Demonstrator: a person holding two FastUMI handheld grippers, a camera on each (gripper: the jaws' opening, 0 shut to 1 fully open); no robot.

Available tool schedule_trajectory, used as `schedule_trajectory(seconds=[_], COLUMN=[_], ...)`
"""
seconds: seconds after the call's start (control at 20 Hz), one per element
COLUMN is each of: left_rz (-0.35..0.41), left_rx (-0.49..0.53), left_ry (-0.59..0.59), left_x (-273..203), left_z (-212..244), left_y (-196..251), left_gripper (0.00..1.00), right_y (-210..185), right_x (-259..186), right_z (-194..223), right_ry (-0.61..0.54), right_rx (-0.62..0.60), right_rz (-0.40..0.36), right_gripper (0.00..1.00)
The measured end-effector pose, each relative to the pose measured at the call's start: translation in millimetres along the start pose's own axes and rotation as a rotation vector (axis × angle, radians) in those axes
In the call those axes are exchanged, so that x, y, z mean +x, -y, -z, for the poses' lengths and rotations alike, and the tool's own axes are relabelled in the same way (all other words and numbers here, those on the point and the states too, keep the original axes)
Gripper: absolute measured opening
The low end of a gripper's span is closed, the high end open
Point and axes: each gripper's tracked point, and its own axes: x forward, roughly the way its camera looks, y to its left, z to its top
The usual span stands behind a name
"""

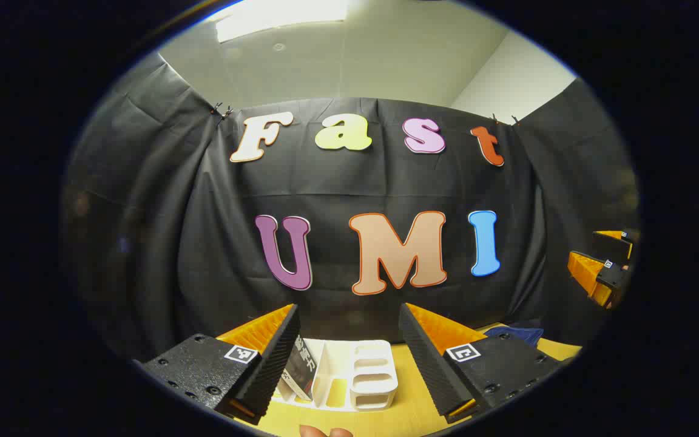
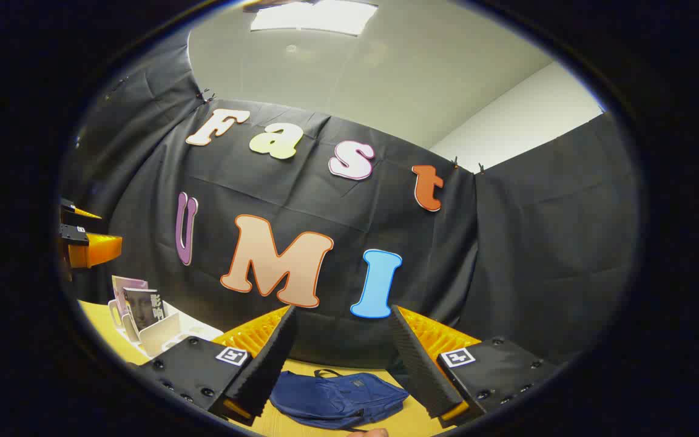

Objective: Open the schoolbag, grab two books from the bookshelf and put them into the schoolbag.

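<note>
In the right gripper view a dark blue schoolbag (image 2: 337, 397) lies flat on the yellow table (image 2: 410, 422), just beyond my open right gripper (image 2: 340, 358). The white bookshelf (image 2: 167, 334) stands at far left with two upright books (image 2: 143, 306) in it. In the left gripper view my open left gripper (image 1: 349, 355) hangs above the table in front of the bookshelf (image 1: 355, 376), where one book (image 1: 301, 367) leans at its left end. A corner of the schoolbag (image 1: 516, 334) lies to the right. The right gripper (image 1: 601, 273) is at the far right edge; the left gripper (image 2: 82, 243) appears at the right gripper view's left edge.
Black cloth walls close the booth behind and on both sides of the table (image 1: 410, 413). A fingertip (image 1: 325, 432) pokes in at the bottom of the left gripper view, another (image 2: 371, 433) at the bottom of the right gripper view.
</note>
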Motion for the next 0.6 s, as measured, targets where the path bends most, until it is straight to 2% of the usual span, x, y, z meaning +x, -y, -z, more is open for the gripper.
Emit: schedule_trajectory(seconds=[0.35,0.45,0.55,0.6], left_rz=[-0.006,-0.003,0.000,0.003], left_rx=[0.025,0.031,0.040,0.042], left_ry=[-0.031,-0.048,-0.069,-0.080], left_x=[3,4,6,6], left_z=[9,14,22,27], left_y=[8,11,13,15], left_gripper=[0.99,0.96,0.99,0.96], right_y=[2,-3,-6,-5], right_x=[7,8,8,9], right_z=[11,18,27,31], right_ry=[-0.012,-0.035,-0.058,-0.067], right_rx=[0.024,0.033,0.035,0.029], right_rz=[-0.019,-0.037,-0.050,-0.049], right_gripper=[0.94,0.93,0.94,0.93])
